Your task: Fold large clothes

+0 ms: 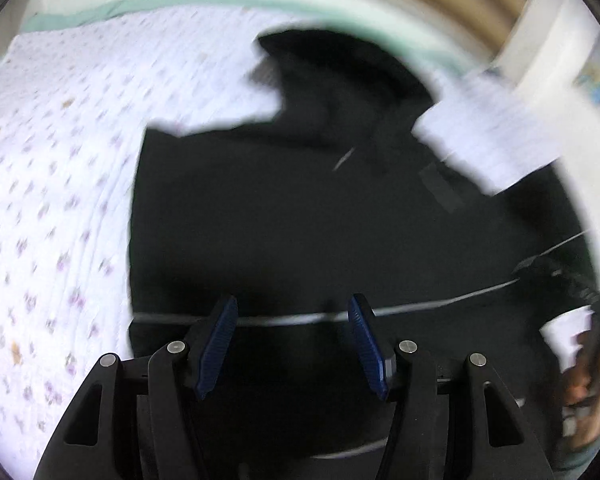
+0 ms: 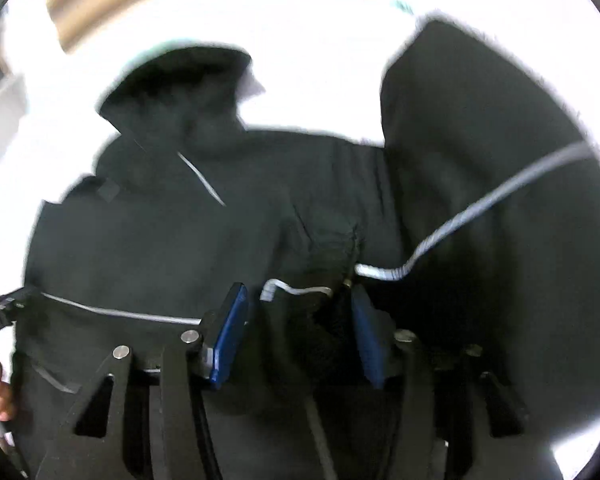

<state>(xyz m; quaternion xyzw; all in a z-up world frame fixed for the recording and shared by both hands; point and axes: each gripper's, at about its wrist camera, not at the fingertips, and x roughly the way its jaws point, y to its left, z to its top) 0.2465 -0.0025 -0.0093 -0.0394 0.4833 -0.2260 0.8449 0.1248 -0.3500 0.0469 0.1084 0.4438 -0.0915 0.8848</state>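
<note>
black hooded jacket point(image 1: 280, 208) spread on floral bedsheet point(image 1: 52, 184), left gripper point(image 1: 292, 344) held wide — empty, right gripper point(image 2: 300, 328) spread around bunched fabric — grip unclear

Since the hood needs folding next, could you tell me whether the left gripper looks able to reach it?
Probably yes: the left gripper is open over the black hoodie, and nothing lies between it and the hood ahead.

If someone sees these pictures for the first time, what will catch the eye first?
First, the big black hooded garment, spread over the white flowered bed cover; its hood points away from the cameras. Next, the thin pale stripe running across it. Last, the blue-padded right tongs with bunched black fabric between them, and the open left tongs above the cloth.
</note>
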